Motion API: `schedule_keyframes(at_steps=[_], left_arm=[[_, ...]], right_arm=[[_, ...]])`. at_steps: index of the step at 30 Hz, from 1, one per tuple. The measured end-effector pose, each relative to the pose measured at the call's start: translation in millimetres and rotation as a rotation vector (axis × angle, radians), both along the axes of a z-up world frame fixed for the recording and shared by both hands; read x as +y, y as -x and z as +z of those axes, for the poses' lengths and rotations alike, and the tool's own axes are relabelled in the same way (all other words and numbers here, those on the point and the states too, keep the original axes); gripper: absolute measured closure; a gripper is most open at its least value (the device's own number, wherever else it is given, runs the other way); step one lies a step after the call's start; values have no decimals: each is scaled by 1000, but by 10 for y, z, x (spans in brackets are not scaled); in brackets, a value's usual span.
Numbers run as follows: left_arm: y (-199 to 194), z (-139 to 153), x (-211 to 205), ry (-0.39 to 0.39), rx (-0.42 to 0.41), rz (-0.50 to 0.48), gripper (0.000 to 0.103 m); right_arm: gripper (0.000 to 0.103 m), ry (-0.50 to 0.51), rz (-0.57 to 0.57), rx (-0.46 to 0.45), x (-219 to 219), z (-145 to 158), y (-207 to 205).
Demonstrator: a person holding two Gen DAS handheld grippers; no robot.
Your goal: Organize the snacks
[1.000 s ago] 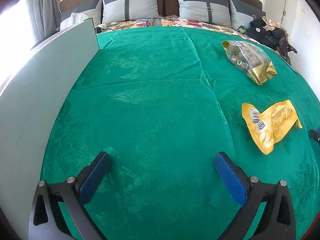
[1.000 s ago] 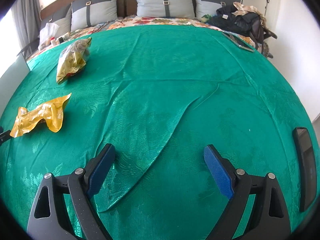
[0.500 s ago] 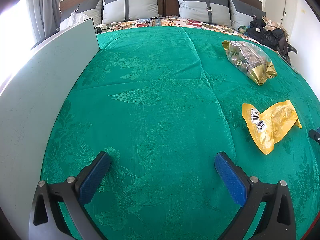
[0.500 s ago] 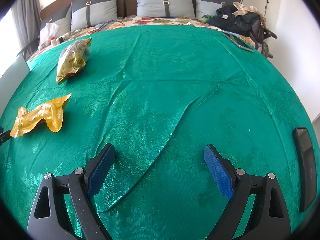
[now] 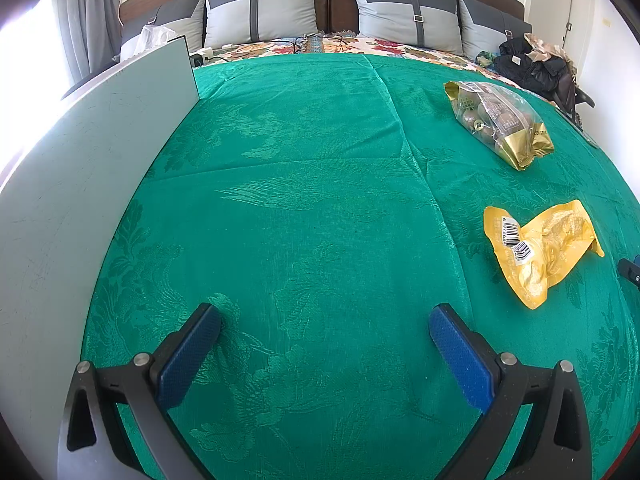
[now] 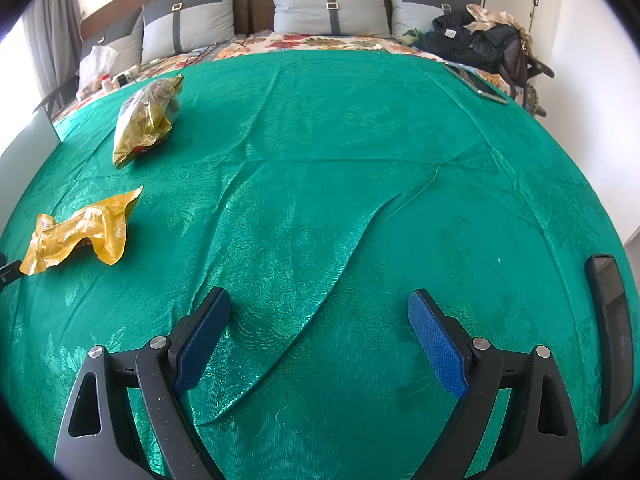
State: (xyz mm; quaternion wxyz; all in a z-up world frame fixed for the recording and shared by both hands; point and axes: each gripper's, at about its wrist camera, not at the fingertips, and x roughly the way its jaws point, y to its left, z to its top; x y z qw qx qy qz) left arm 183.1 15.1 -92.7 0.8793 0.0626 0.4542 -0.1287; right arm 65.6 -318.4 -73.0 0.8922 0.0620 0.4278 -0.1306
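Nothing has moved since a second ago: both claws hover spread wide and empty over the green bedspread point(image 5: 304, 208). Right of the left claw point(image 5: 325, 320) lie a yellow packet point(image 5: 540, 248) and, farther off, a clear snack bag point(image 5: 498, 120); its print is unreadable. The right claw point(image 6: 319, 304) sees a phone point(image 6: 610, 332) cut off at the right edge.

Green bedspread point(image 5: 304, 200), grey pillows point(image 5: 260, 12), bright window point(image 5: 24, 64)

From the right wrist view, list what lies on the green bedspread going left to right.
Crumpled yellow snack packet → clear-and-gold snack bag → long fold in the bedspread → flat silvery device at the far right edge → dark phone.
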Motion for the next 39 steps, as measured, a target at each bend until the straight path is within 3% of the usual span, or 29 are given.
schedule_keyframes(at_steps=[11,14,16,19,22,25,27,29,32,34,39], left_arm=[[6,7,5,2,7,-11,0],[16,57,-21,0,71,-124,3],[63,211,-72,59,81,-217,9],[124,507,-403,101,80,-410,9],[142,619,-959,56,130,-615,8],[62,452,-1459,-43,190,-679,8],[-66,273,-1677,-89,228,-637,8],[-147,231,-1754,-88,186,-567,12],[-271,212,-1634,17,201,-410,47],[-278,206,-1475,55,190,-303,57],[-203,213,-931,81,141,-37,57]], right_arm=[[11,0,0,0,-1,-1,1],[11,0,0,1,-2,-1,1],[11,0,0,0,-1,1,0],[11,0,0,0,-3,-1,1],[11,0,0,1,-3,-1,2],[11,0,0,1,-3,-1,2],[11,0,0,1,-3,1,0],[11,0,0,1,-4,2,0],[11,0,0,1,-4,1,1],[11,-1,0,1,-5,3,0],[11,0,0,1,-6,-1,1]])
